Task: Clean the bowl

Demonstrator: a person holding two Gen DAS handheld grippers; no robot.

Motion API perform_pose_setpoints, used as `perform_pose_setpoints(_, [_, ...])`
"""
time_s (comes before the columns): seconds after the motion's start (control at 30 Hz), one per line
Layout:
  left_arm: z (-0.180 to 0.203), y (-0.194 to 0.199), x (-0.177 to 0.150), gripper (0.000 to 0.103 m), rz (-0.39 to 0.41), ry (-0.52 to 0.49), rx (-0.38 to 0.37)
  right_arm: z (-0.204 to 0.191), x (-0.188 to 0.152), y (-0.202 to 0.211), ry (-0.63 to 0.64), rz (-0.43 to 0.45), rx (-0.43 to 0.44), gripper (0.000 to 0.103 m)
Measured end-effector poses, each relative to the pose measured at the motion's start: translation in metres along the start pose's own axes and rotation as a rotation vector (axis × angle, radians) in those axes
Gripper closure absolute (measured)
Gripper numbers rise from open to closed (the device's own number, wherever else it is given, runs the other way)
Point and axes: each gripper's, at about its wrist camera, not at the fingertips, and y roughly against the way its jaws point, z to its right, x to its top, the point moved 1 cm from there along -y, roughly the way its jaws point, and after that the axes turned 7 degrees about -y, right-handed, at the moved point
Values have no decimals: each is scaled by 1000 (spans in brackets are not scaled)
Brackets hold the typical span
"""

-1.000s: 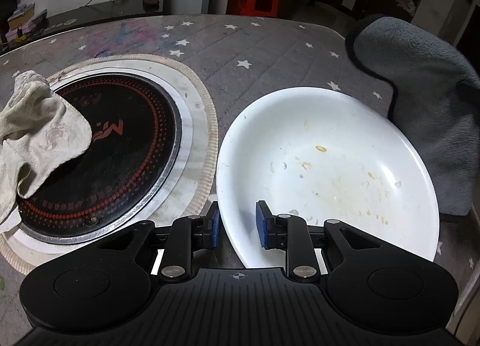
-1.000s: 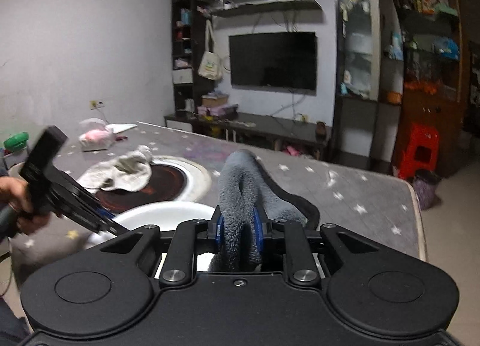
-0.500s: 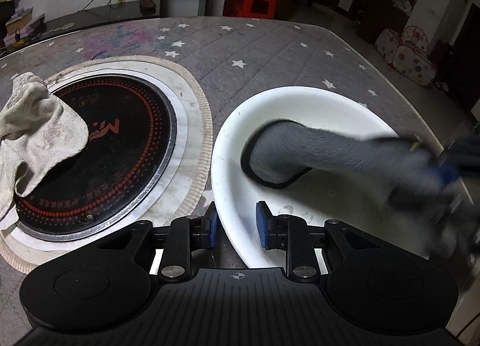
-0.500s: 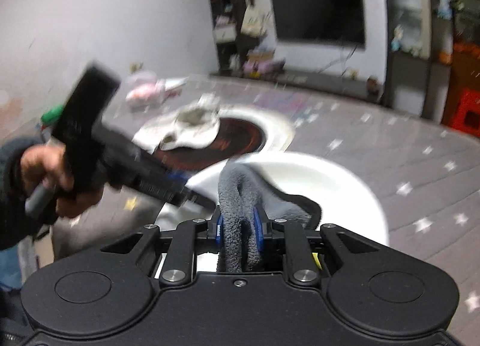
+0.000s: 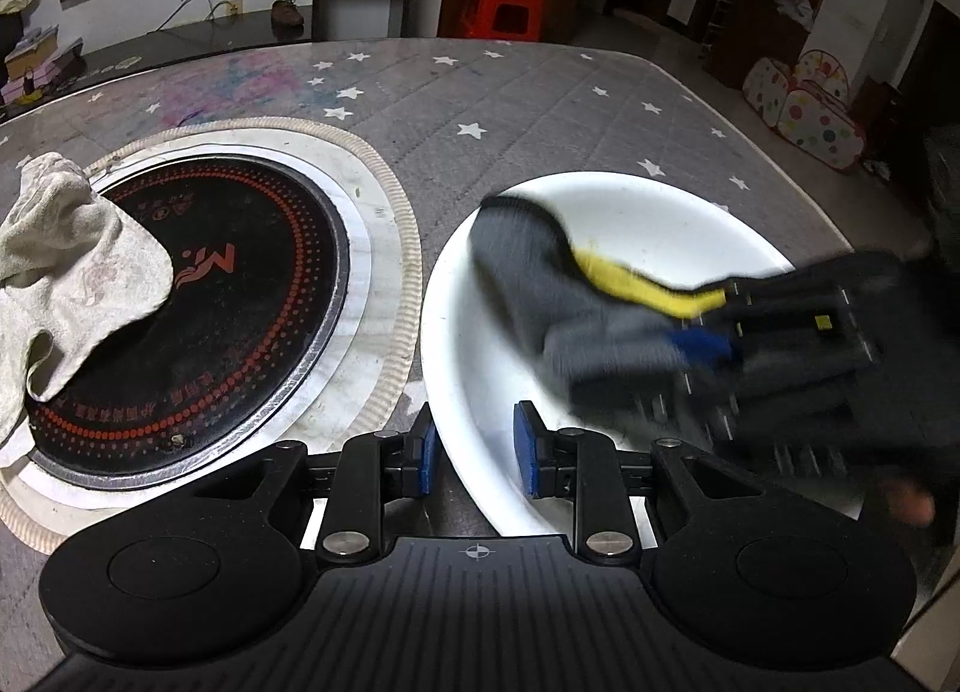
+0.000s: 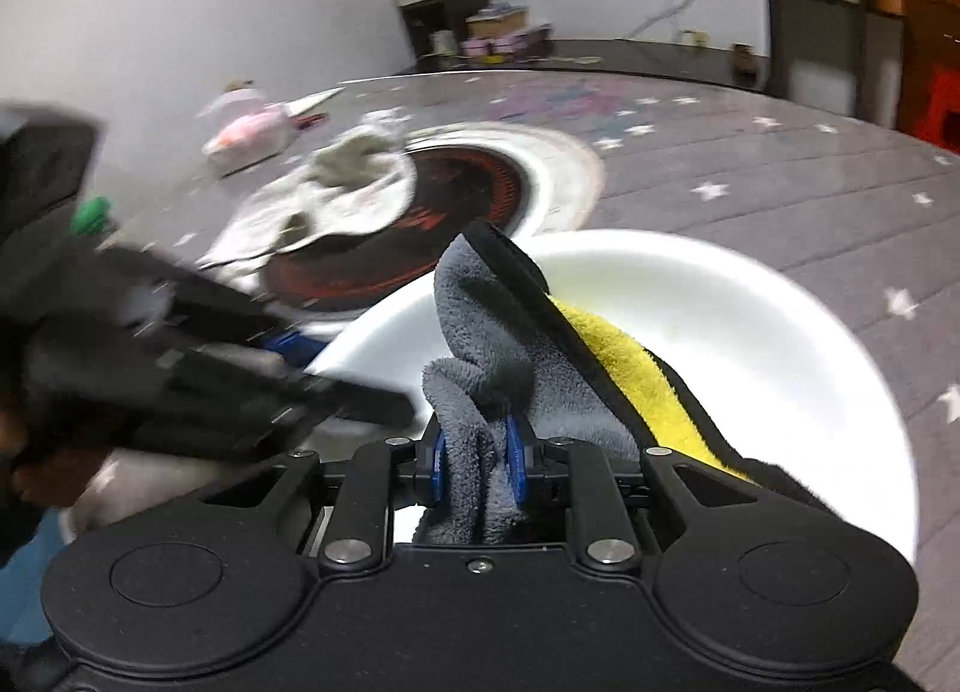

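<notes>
A wide white bowl (image 5: 648, 212) sits on the grey star-patterned table. My left gripper (image 5: 474, 455) is shut on the bowl's near rim, one pad outside and one inside. My right gripper (image 6: 475, 455) is shut on a grey and yellow cloth (image 6: 480, 326) and presses it into the bowl (image 6: 750, 332). In the left wrist view the cloth (image 5: 528, 272) lies across the bowl's inside, with the blurred right gripper (image 5: 708, 344) coming in from the right. The bowl's soiled bottom is hidden under the cloth.
A round black induction hob (image 5: 198, 296) in a white ring sits left of the bowl, with a beige rag (image 5: 66, 266) draped over its left side. A pink object (image 6: 252, 128) lies at the table's far left. The table edge runs to the right of the bowl.
The right gripper has brought the grey cloth from beside the bowl down into it and pushed it across towards the left. The cloth's yellow side now shows. The left gripper has stayed on the rim.
</notes>
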Motion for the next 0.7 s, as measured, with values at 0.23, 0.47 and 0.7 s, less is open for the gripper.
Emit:
perform_pose_setpoints(0.23, [0,0,1,77,0,3,2,33,-3,12,-41,10,-111,82])
perform_pose_setpoints(0.47, [0,2,0,77,1,7,2,25,-35,40,-30,-43,-83,81])
perform_pose_setpoints(0.7, [-1,3,0,77,5,11,2,-7,-37,32,9,-95,21,81])
